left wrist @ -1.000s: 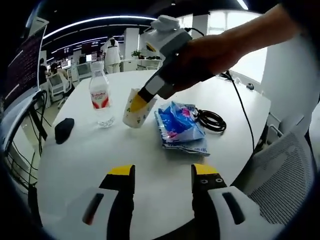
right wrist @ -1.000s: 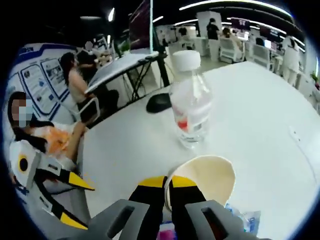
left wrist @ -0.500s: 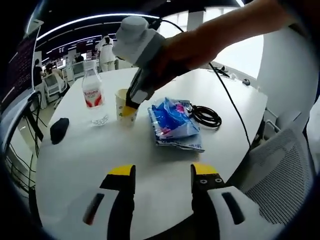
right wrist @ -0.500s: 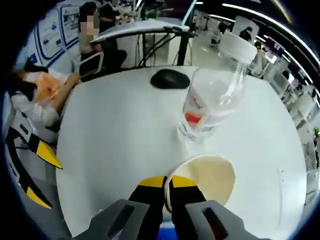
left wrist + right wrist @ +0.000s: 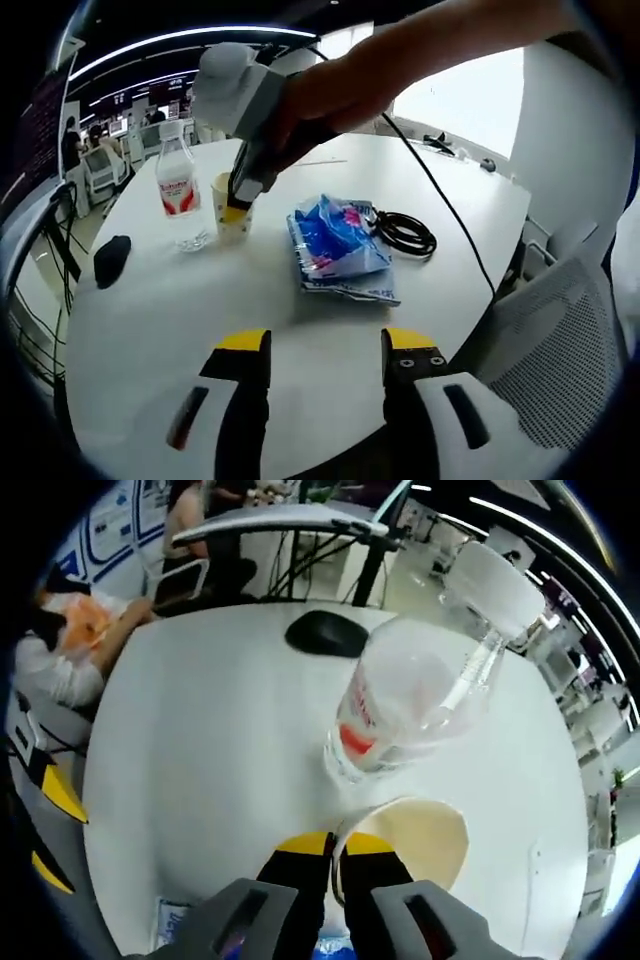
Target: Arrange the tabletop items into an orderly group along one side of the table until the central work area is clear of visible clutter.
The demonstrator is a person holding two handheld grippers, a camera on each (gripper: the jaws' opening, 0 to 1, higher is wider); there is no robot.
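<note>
Cup (image 5: 405,842) was the thing in hand: a pale paper one, pinched by its rim in the right gripper (image 5: 334,842), whose jaws were narrowed onto the cup wall, one inside and one outside. In the right gripper view its open mouth lay at about 1 o'clock from the jaw tips and touching them. In the left gripper view the same cup (image 5: 232,208) stood upright on the white table (image 5: 180,300), mouth up, its long axis vertical, with the right gripper (image 5: 240,190) reaching down into it from above.

The relation that mattered was the cup to the water bottle (image 5: 405,702). In the right gripper view the bottle stood at 12 o'clock from the cup, its base just beside the cup rim; whether the two touched could not be told. The bottle (image 5: 176,190) was upright too, cap up, at 9 o'clock of the cup in the left gripper view. By the look of it the cup was nearly placed in a row with the bottle.

Further out, a dark computer mouse (image 5: 110,258) lay at 8 o'clock of the bottle, well apart. A blue snack bag (image 5: 335,245) lay flat at 4 o'clock of the cup, with a coiled black cable (image 5: 405,232) just beside its far edge.

The left gripper (image 5: 325,350) hung wide and empty over the near table edge, far from every item; the right one was plainly the nearer.
</note>
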